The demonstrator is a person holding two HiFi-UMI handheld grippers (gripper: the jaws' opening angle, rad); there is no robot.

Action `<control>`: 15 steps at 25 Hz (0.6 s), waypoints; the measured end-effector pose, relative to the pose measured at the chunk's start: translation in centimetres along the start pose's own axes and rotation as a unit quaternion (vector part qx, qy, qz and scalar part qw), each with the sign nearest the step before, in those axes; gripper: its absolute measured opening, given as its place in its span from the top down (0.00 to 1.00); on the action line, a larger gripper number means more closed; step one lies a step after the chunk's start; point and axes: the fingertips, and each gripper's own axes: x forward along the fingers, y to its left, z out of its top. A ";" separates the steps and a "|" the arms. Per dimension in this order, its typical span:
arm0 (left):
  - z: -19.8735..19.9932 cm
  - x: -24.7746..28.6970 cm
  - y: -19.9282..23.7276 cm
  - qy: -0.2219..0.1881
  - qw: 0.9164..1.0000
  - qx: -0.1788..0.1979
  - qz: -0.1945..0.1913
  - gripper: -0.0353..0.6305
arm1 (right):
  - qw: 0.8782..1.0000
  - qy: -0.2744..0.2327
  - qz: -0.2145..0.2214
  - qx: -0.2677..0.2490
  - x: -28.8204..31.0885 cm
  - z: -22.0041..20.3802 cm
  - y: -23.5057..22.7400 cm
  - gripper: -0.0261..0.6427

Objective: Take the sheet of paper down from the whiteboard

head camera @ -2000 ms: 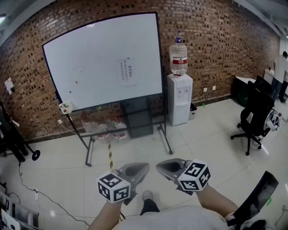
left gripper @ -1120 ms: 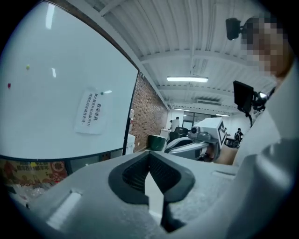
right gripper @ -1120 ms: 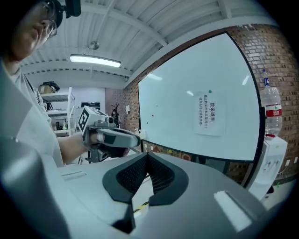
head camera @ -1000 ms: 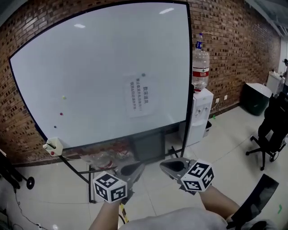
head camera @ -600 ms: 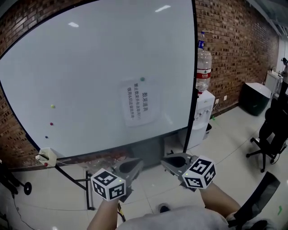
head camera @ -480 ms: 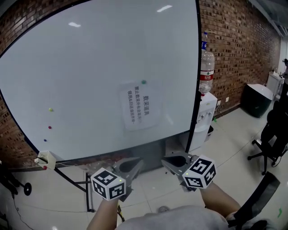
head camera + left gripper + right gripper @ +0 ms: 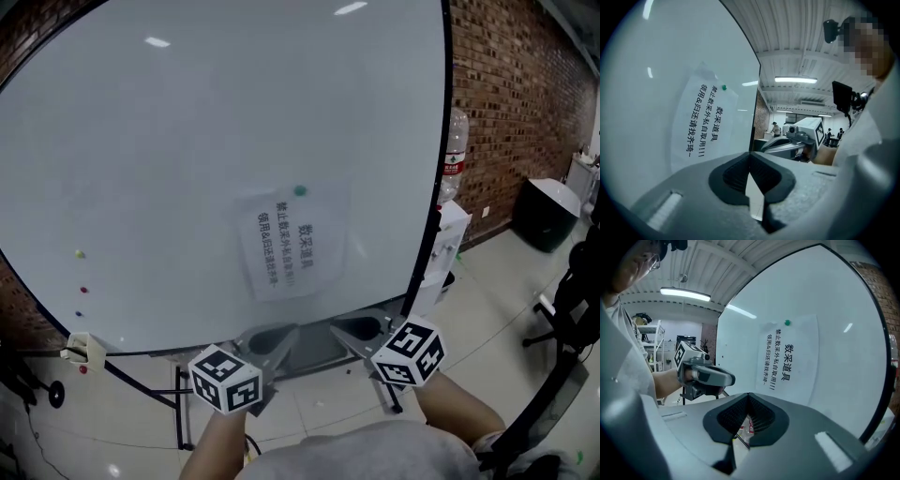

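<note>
A white sheet of paper (image 7: 291,244) with black printed characters hangs on the whiteboard (image 7: 169,141), pinned at its top by a green magnet (image 7: 300,191). Both grippers are held low, below the sheet and short of the board. The left gripper (image 7: 279,336) is shut and holds nothing. The right gripper (image 7: 351,330) is also shut and holds nothing. In the left gripper view the paper (image 7: 704,129) and magnet (image 7: 724,87) lie up and left of the shut left gripper (image 7: 750,155). In the right gripper view the paper (image 7: 788,357) is above the shut right gripper (image 7: 749,396).
A water dispenser (image 7: 446,234) with a bottle (image 7: 454,155) stands right of the board's black frame. A black bin (image 7: 549,212) and an office chair (image 7: 583,291) are further right. Small coloured magnets (image 7: 80,272) and an eraser holder (image 7: 81,349) sit at the board's lower left.
The whiteboard and the sheet have grown much larger in view as the person came closer. Both grippers stay shut and low in front, side by side.
</note>
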 end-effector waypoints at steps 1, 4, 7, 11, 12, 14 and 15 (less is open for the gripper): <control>0.3 0.2 0.5 -0.002 1.000 0.002 0.001 0.95 | 1.000 -0.002 -0.001 -0.005 0.4 0.5 -0.5 0.96; 1.4 0.3 1.9 -0.006 1.000 0.009 0.001 0.94 | 1.000 -0.016 -0.008 -0.020 1.4 2.4 -1.9 0.96; 2.5 0.2 3.5 -0.006 1.000 0.017 -0.001 0.94 | 0.998 -0.029 -0.027 -0.046 2.4 4.9 -3.5 0.96; 4.0 0.4 5.3 -0.002 1.000 0.025 -0.014 0.94 | 0.990 -0.044 -0.080 -0.109 3.1 9.6 -5.8 0.96; 4.3 0.4 5.6 0.000 0.999 0.028 -0.017 0.95 | 0.986 -0.050 -0.096 -0.125 3.1 10.9 -6.3 0.96; 4.8 0.5 6.1 0.002 0.999 0.035 -0.024 0.94 | 0.977 -0.062 -0.130 -0.156 3.0 13.6 -7.3 0.96; 5.1 0.5 6.4 0.002 0.999 0.038 -0.027 0.94 | 0.972 -0.069 -0.146 -0.170 2.9 14.9 -7.7 0.96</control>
